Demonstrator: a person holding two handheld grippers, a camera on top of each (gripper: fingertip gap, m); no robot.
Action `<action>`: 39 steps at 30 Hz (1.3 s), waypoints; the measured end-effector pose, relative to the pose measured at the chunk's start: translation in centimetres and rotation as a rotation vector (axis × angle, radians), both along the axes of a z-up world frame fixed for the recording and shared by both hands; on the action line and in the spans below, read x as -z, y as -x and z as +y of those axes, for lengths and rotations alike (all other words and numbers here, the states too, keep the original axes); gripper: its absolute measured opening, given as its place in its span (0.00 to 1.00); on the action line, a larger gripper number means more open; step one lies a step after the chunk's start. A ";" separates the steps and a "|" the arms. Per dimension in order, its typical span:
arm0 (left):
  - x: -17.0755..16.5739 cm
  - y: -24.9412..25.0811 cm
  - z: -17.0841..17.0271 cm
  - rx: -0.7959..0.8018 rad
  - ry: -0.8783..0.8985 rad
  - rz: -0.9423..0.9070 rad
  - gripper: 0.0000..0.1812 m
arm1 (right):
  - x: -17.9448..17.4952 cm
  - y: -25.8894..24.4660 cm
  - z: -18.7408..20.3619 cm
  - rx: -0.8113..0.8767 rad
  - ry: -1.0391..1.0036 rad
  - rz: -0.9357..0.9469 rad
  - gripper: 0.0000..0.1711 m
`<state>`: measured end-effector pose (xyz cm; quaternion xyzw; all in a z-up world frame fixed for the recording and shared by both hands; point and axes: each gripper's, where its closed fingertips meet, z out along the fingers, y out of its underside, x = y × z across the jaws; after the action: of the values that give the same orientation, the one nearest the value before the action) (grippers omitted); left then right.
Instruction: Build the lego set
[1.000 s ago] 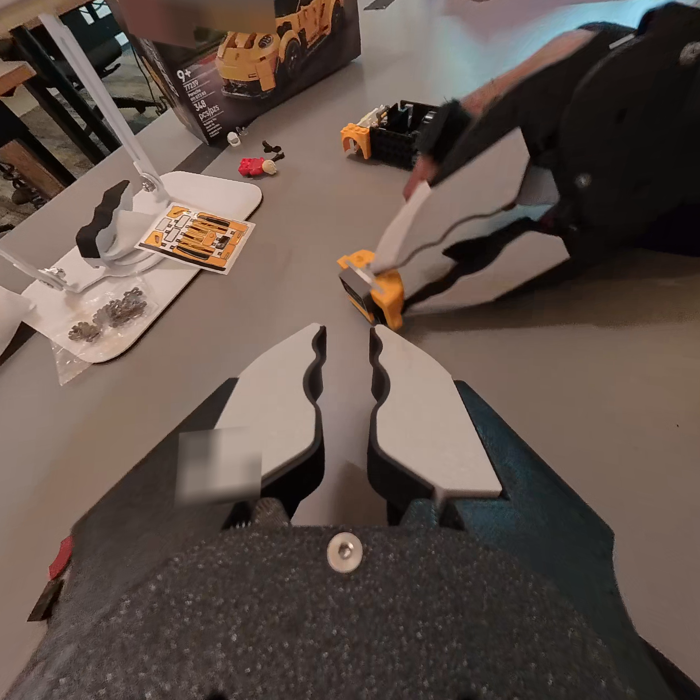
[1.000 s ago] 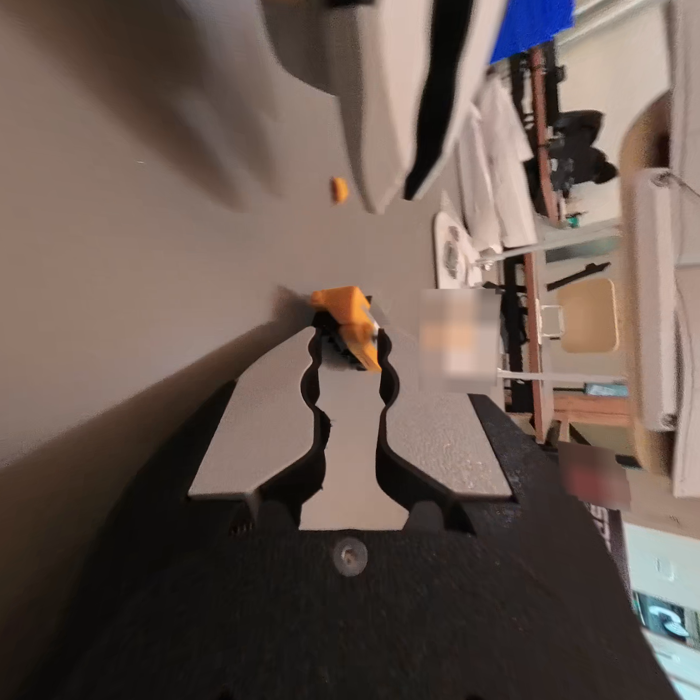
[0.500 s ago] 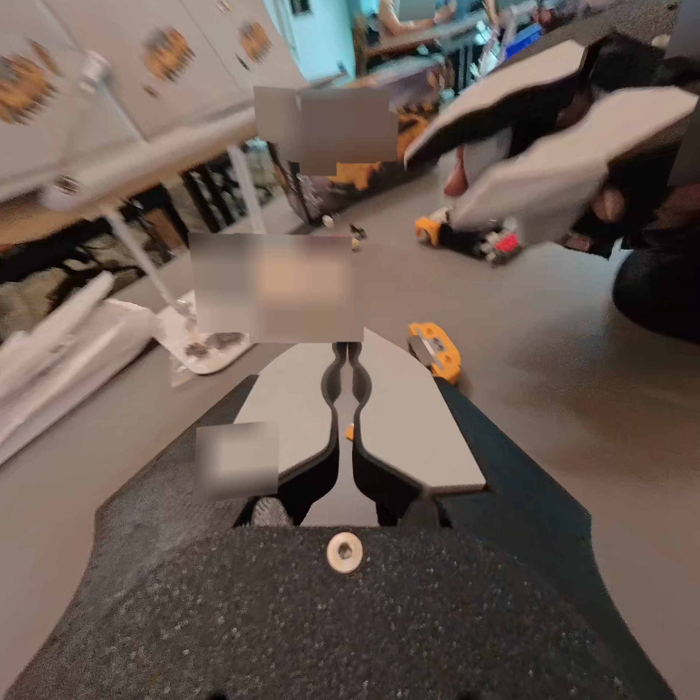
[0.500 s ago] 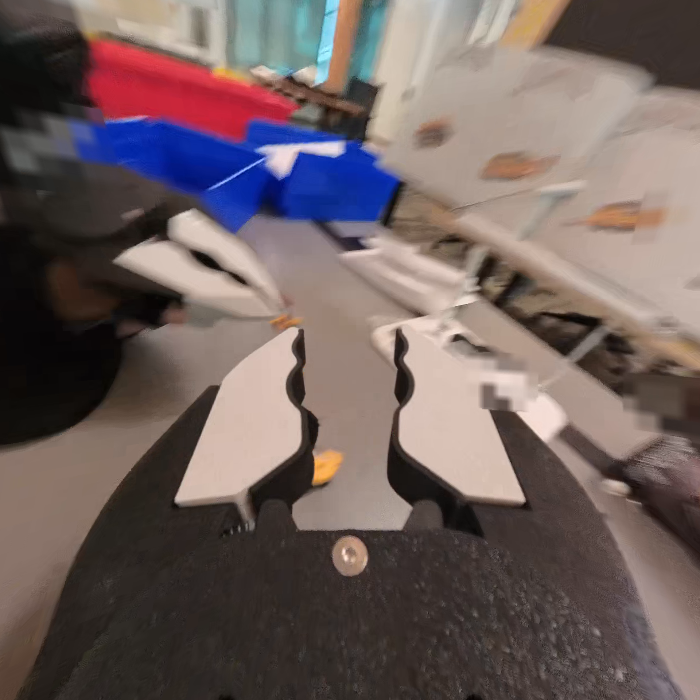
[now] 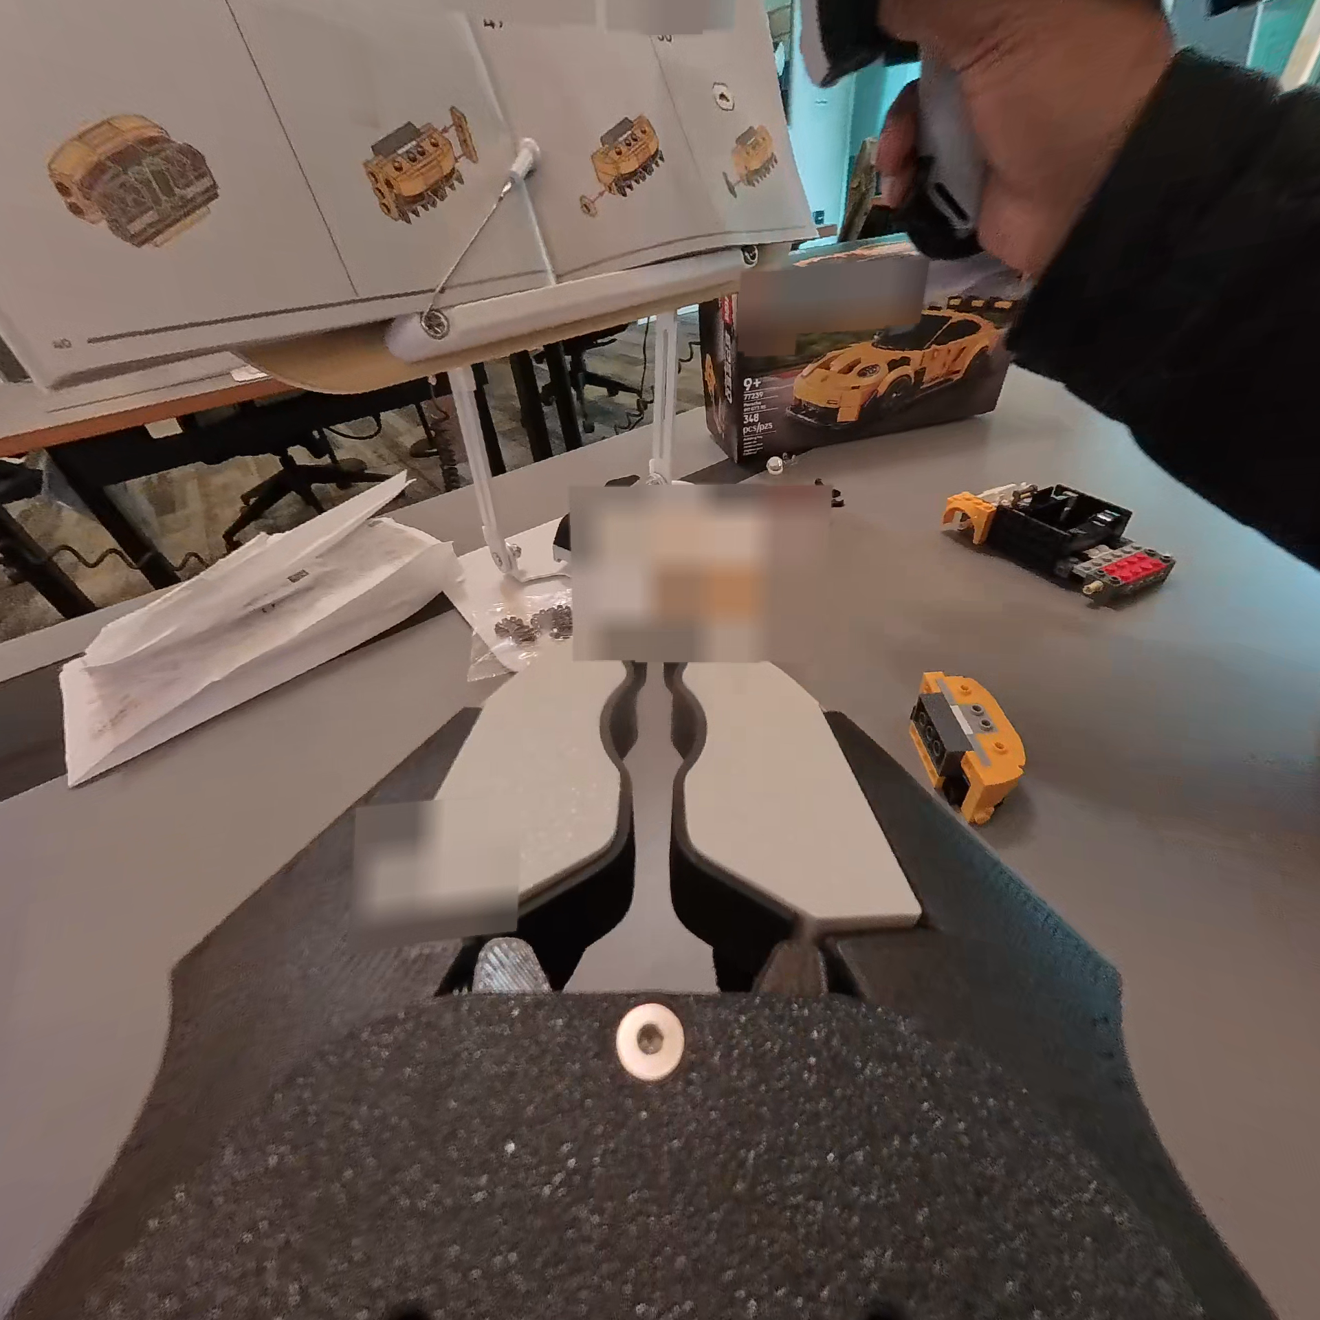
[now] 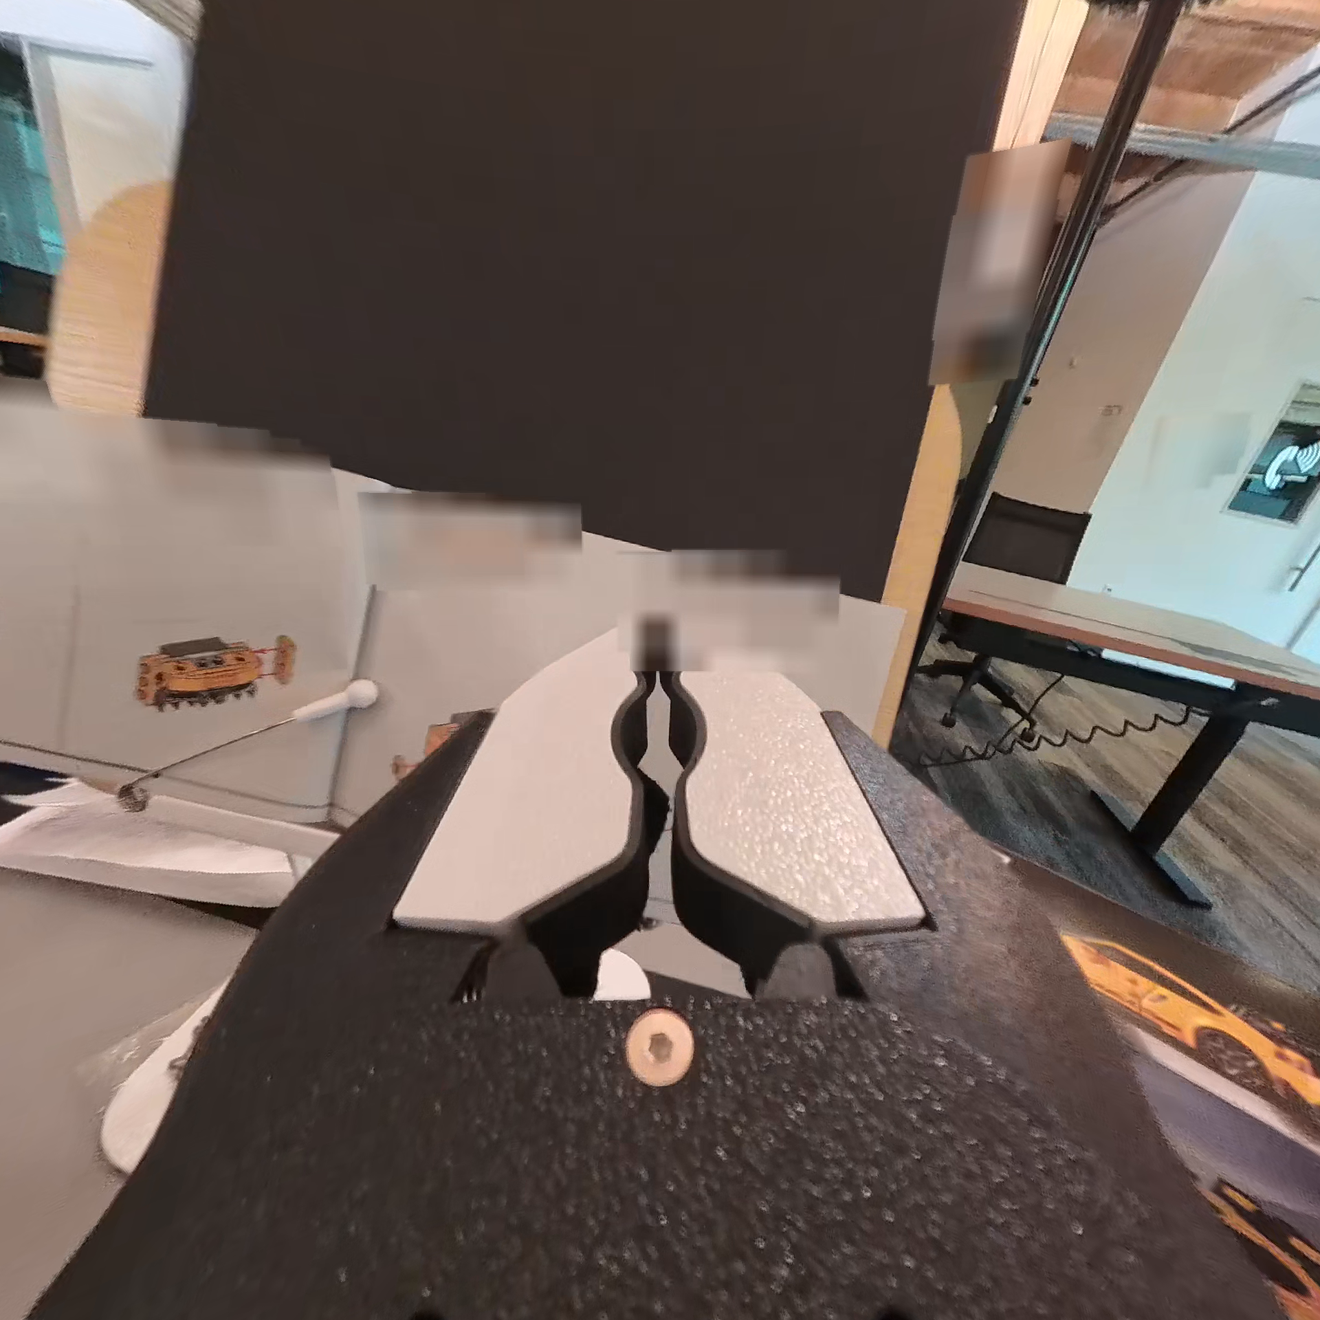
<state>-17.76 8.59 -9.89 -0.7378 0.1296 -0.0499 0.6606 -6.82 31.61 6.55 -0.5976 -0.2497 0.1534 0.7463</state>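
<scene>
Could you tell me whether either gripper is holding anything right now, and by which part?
Nothing: the left gripper and right gripper are both nearly shut and empty.

Both grippers' fingers point(image 5: 550, 778) nearly closed, empty

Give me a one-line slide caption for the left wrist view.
Left gripper hovers nearly shut and empty above the table; orange sub-assembly sits right, black chassis beyond.

Bare grey table point(image 5: 1071, 964) lies open near and right of the yellow block assembly point(image 5: 966, 743). Far right stands the black chassis point(image 5: 1057, 532); far left, paper bags point(image 5: 250, 628) and the manual stand point(image 5: 493, 493) block passage. The box point(image 5: 850, 371) closes the far edge.
</scene>
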 end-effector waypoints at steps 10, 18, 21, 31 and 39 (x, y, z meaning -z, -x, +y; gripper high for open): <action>1.3 -0.7 0.9 0.066 0.050 -0.054 0.02 | 0.6 0.8 3.6 -0.045 0.015 0.023 0.00; 1.3 -0.9 0.7 0.083 0.045 -0.061 0.02 | 1.2 1.3 3.6 -0.054 0.006 0.006 0.00; 1.1 -0.8 0.6 0.081 0.034 -0.049 0.02 | 1.0 0.8 3.6 -0.043 -0.005 0.006 0.00; -1.3 2.3 0.1 -0.061 -0.079 0.025 0.00 | 0.3 -1.2 3.7 -0.022 -0.006 0.041 0.00; -3.2 8.8 -1.1 -0.250 -0.108 0.152 0.00 | -2.0 -0.2 0.0 -0.123 -0.061 0.048 0.01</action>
<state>-26.58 7.47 -6.73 -0.7134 0.0888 0.0960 0.6885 -6.66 31.58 8.59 -0.5542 -0.2725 0.2053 0.7593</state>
